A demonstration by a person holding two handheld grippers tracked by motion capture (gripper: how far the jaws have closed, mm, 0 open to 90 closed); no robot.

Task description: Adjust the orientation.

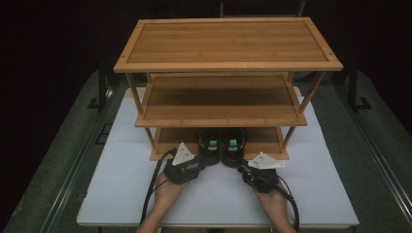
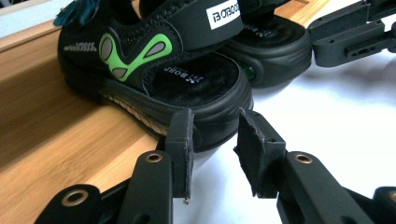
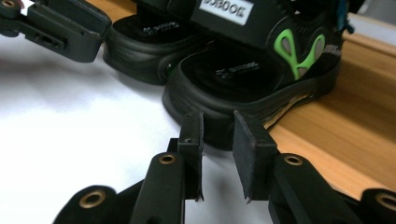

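Looking down, we saw a big wooden shelf on the white table. Two black sandals sat on its bottom board, heels sticking out. Our left gripper and right gripper were nearly closed, holding nothing, right behind the heels.

- Left sandal: black, with a green patch on its strap and green-and-grey side markings; upright at lower centre of the high view, heel overhanging the front edge of the bamboo rack's bottom shelf.
- Right sandal: matching black sandal, upright, touching the first's right side, heel likewise overhanging.
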